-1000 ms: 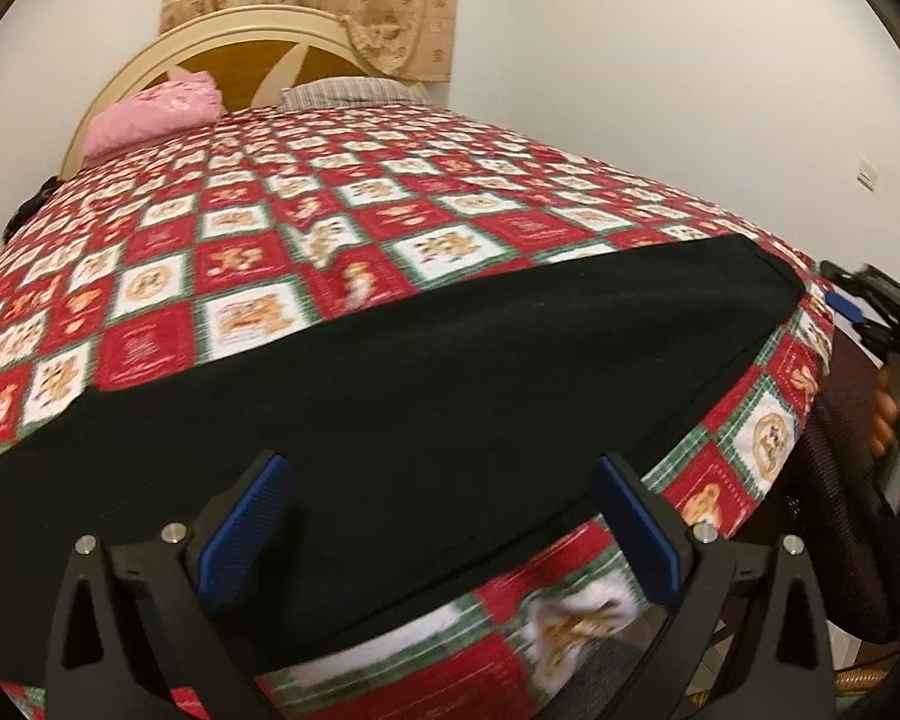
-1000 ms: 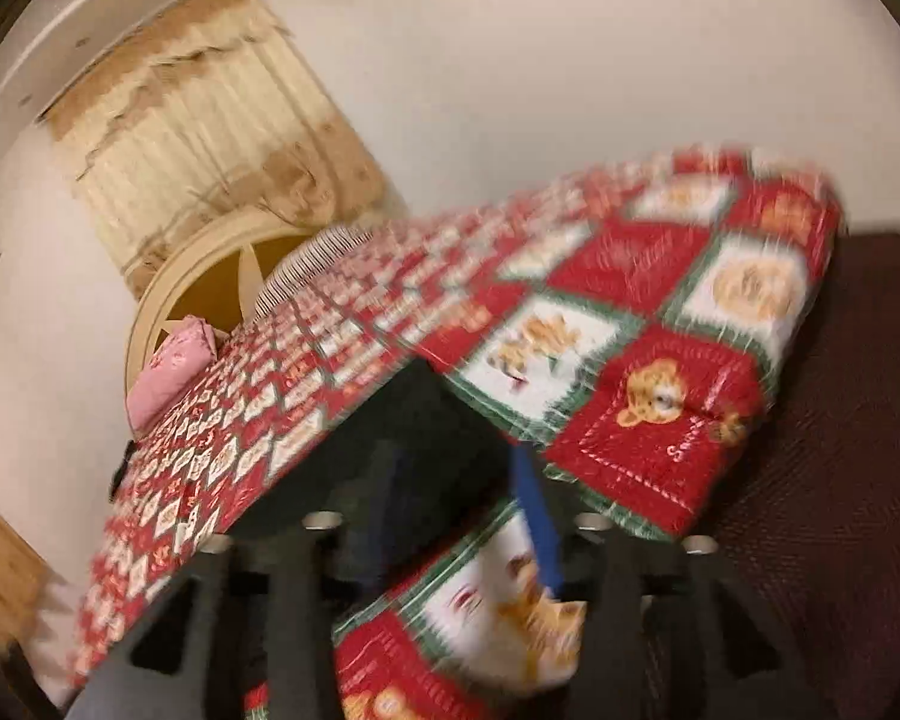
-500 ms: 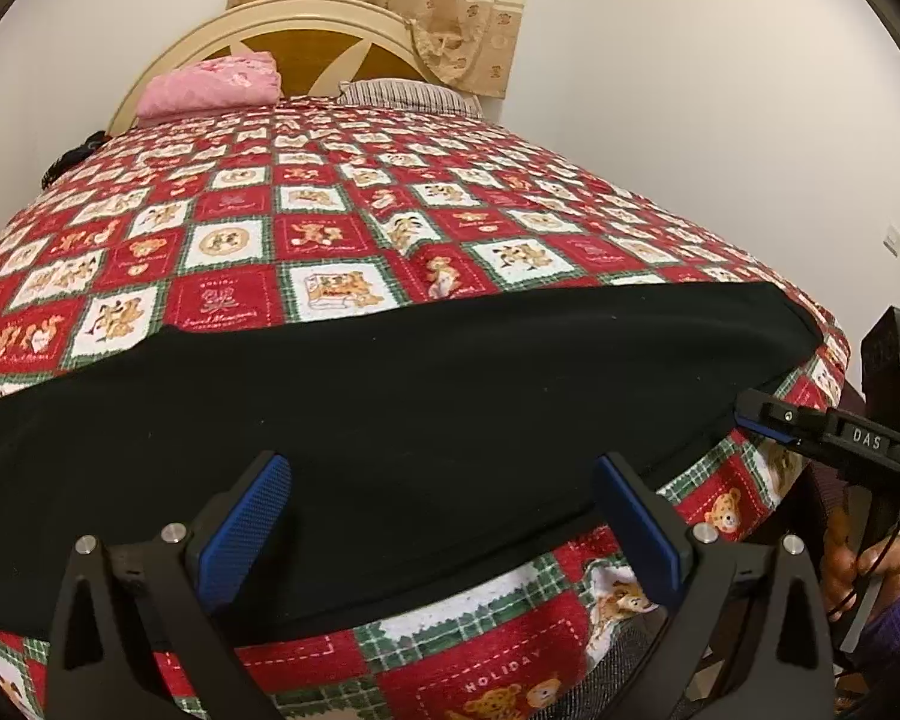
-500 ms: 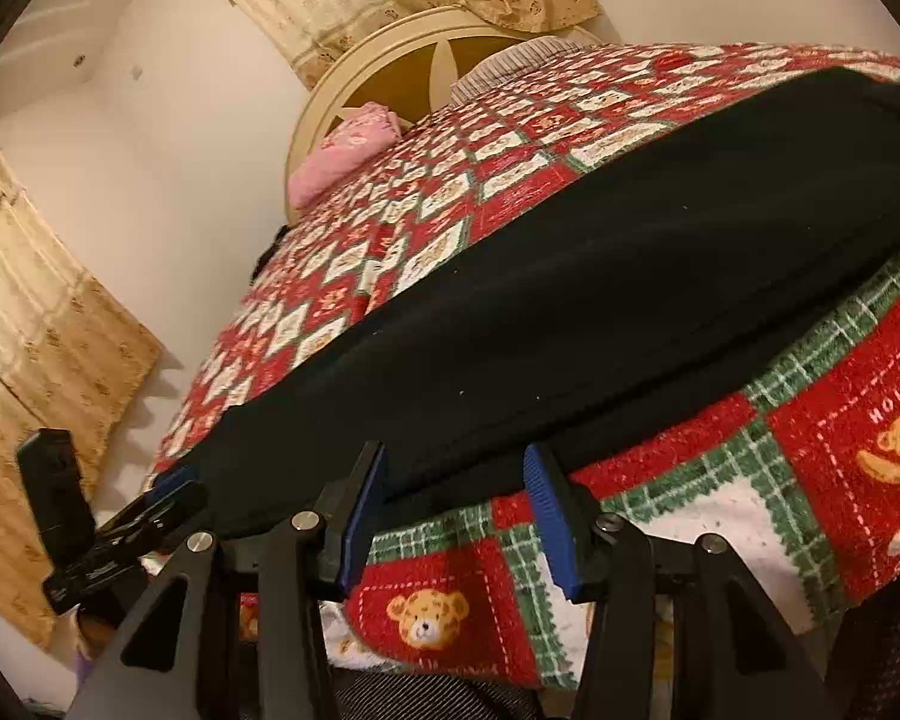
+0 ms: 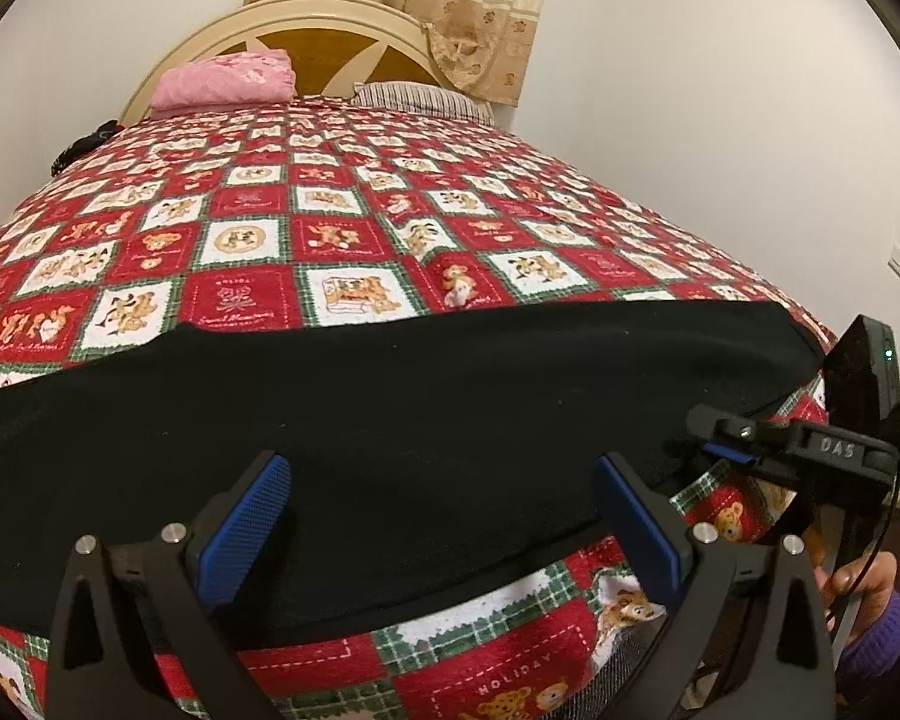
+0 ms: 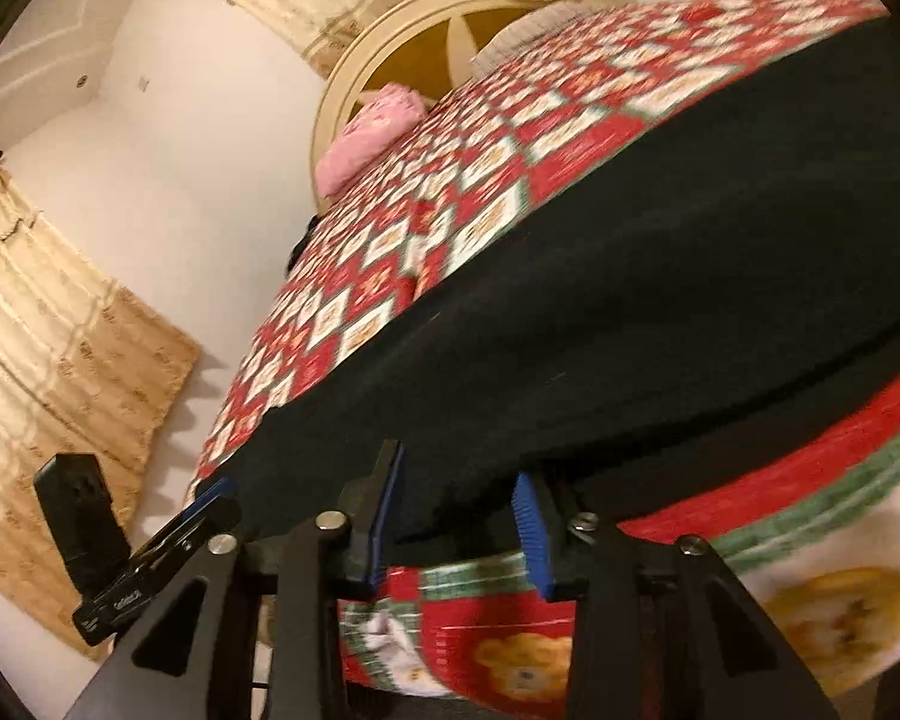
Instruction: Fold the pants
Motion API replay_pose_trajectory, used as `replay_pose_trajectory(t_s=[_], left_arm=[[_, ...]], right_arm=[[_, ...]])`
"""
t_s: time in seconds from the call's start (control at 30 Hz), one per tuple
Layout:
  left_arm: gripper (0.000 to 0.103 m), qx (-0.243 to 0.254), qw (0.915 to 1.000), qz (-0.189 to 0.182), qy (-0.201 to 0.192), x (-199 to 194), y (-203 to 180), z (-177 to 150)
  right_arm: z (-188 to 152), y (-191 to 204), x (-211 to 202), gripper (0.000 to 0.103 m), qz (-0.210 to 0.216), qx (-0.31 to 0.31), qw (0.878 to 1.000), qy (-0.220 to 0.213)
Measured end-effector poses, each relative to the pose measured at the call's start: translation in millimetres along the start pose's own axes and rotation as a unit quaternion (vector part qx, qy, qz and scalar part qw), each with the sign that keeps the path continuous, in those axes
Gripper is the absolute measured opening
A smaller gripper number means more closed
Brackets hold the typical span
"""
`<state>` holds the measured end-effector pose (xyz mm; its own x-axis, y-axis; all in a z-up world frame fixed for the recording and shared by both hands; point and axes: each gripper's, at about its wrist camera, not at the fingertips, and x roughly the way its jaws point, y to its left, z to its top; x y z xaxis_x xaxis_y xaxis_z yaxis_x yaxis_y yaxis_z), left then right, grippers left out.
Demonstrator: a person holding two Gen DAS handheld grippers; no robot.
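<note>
Black pants (image 5: 390, 420) lie spread flat along the near edge of the bed, on a red, white and green holiday bedspread (image 5: 342, 228), one long dark band running from side to side. The front hem sits right at the drop of the mattress, just above the hanging quilt border.

The left gripper (image 5: 444, 516) hovers over the middle of that band with its blue pads spread wide, nothing between them; it is released. Over at the right end of the garment, the right gripper (image 6: 456, 525) noses in low at the fabric's edge and its jaws are closing. In its own blurred view the black hem sits between the blue pads (image 6: 531, 534), but whether they already pinch the cloth cannot be told; a gap shows, so it reads as not yet clamped.

The cloth looks soft, matte and fairly thick, something like fleece or knit, so it should be light, limp and not slippery. It will probably sag and drag rather than hold a shape, and it may cling a little to the textured bedspread. Pinching one layer only is the risk, as is catching the bedspread along with it. The best holds appear to be the end corners, at the hem, one gripper on each, so the band lifts evenly.
</note>
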<state>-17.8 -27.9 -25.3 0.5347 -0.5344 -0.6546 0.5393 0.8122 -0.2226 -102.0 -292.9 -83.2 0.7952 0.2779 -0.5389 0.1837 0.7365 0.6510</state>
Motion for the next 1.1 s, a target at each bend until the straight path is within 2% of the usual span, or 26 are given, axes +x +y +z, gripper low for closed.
replay_pose_trajectory(t_s=[0.03, 0.07, 0.1, 0.3, 0.37, 0.47, 0.53, 0.6, 0.7, 0.77, 0.87, 0.93, 1.0, 1.1], left_arm=[[0.102, 0.000, 1.0000, 0.001, 0.000, -0.2, 0.4, -0.1], [0.102, 0.000, 1.0000, 0.003, -0.001, -0.6, 1.0, -0.1], [0.102, 0.000, 1.0000, 0.004, -0.001, -1.1, 1.6, -0.1], [0.102, 0.009, 0.9997, 0.022, -0.010, -7.5, 9.8, 2.3], [0.102, 0.009, 0.9994, 0.029, -0.014, -10.4, 15.0, 2.7], [0.102, 0.010, 0.9989, 0.043, -0.016, -11.3, 22.0, 1.5], [0.102, 0.007, 0.9979, 0.062, -0.014, -11.6, 29.8, -0.2], [0.102, 0.006, 0.9967, 0.080, -0.013, -14.4, 38.7, -3.5], [0.102, 0.006, 0.9917, 0.128, -0.012, -22.7, 61.2, -12.6], [0.102, -0.005, 0.9892, 0.146, -0.014, -31.3, 75.6, -17.5], [0.102, -0.032, 0.9861, 0.161, -0.027, -47.6, 99.9, -21.6], [0.102, -0.041, 0.9831, 0.174, -0.036, -52.8, 112.7, -19.2], [0.102, -0.052, 0.9794, 0.189, -0.046, -52.9, 121.8, -16.2], [0.102, -0.073, 0.9784, 0.191, -0.033, -37.4, 136.1, -16.2]], right_arm=[[-0.3, 1.3, 5.5, 0.024, 0.002, 0.000, 1.000, 0.002], [-0.2, 1.9, 10.8, 0.006, 0.002, -0.001, 1.000, 0.007], [-0.2, 1.2, 14.0, 0.003, 0.001, 0.002, 1.000, 0.011], [-4.1, 10.1, -8.5, 0.003, 0.011, -0.021, 1.000, 0.006], [-6.5, 8.7, -15.1, 0.003, 0.005, -0.028, 1.000, 0.008], [-14.5, -2.2, -5.0, 0.003, -0.018, -0.032, 0.999, 0.034], [-18.1, -7.6, -4.5, 0.003, -0.007, -0.024, 0.999, 0.028], [-15.8, -5.7, -8.0, 0.006, -0.007, -0.027, 0.998, 0.049], [-16.7, -6.1, -22.4, 0.006, -0.026, -0.029, 0.997, 0.072], [-17.5, -2.0, -41.3, 0.006, -0.013, -0.047, 0.997, 0.054], [-12.1, 28.1, -56.5, 0.006, 0.003, -0.118, 0.993, 0.013], [-4.9, 63.4, -43.1, 0.006, -0.004, -0.186, 0.982, -0.004], [-0.5, 86.6, -21.0, 0.006, 0.002, -0.219, 0.976, -0.002], [7.5, 125.6, 35.8, 0.006, 0.045, -0.243, 0.968, 0.037]])
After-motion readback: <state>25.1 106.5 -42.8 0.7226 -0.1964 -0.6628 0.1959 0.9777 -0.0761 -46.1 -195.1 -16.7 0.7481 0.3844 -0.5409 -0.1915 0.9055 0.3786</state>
